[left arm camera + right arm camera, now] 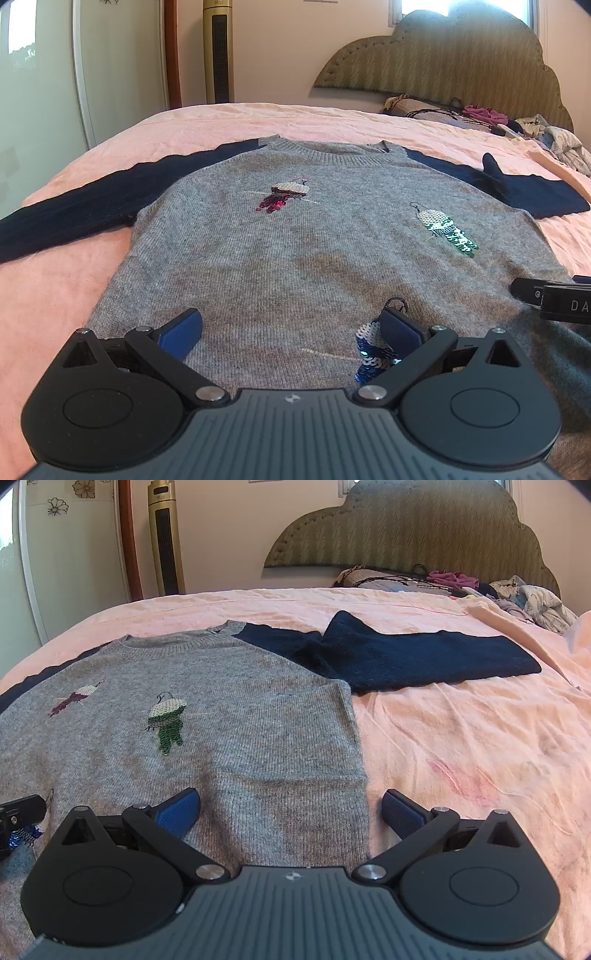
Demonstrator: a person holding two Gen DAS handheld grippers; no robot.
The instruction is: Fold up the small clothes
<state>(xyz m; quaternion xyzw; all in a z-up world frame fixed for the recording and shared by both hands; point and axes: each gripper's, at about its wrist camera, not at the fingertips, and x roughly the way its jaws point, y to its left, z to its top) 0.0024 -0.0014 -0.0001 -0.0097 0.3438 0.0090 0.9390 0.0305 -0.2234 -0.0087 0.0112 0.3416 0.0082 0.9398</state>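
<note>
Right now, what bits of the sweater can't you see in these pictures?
- Bottom hem: both views, hidden behind the left gripper and right gripper.
- Blue sequin patch: left view, partly behind a finger; right view, partly behind the left gripper.
- Left sleeve end: cut off by the left view's edge.
- Sweater back: face down on the bed.

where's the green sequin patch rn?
On the grey sweater front: right of centre in the left wrist view, left of centre in the right wrist view, beside the red patch.
</note>
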